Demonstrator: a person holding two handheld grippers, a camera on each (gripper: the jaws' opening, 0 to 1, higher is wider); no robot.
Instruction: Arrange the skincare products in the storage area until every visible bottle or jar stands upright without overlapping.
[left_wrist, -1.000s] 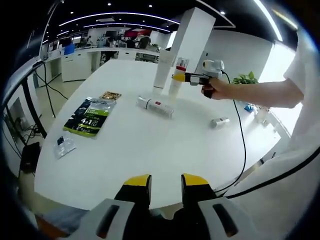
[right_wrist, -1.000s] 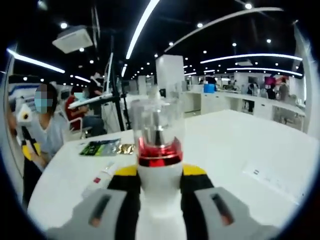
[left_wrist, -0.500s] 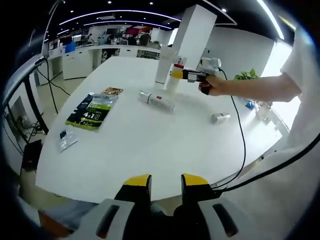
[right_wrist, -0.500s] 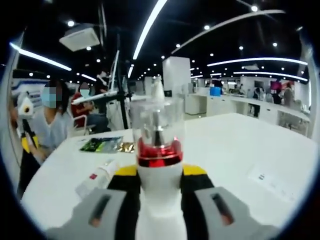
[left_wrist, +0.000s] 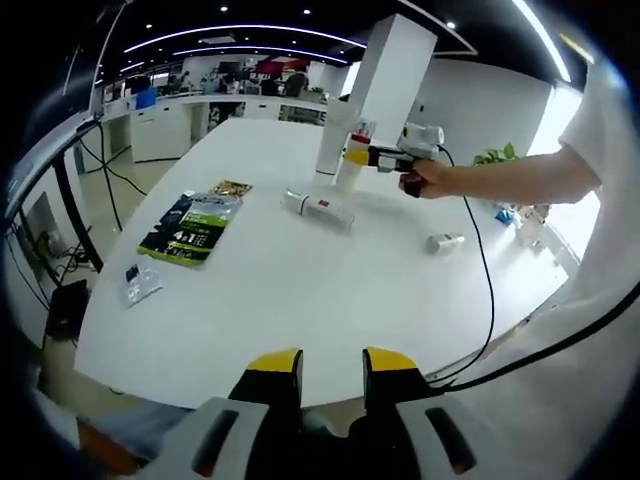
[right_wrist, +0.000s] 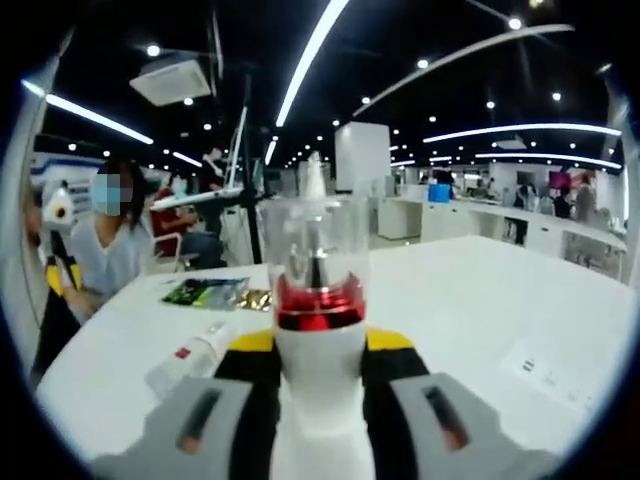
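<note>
The right gripper (right_wrist: 318, 350) pinches a white pump bottle (right_wrist: 317, 300) with a red collar and clear cap, held upright between its jaws above the bench (right_wrist: 440, 290). In the left gripper view this bottle (left_wrist: 353, 160) stands beside a tall white tube (left_wrist: 330, 140). A tube (left_wrist: 318, 208) lies on its side on the bench (left_wrist: 280, 290) near them, and a small silver jar (left_wrist: 444, 242) lies well apart. The left gripper (left_wrist: 332, 372), jaws slightly spread and holding nothing, hangs off the bench's near edge. A green packet (left_wrist: 192, 228) lies beyond the lying tube.
</note>
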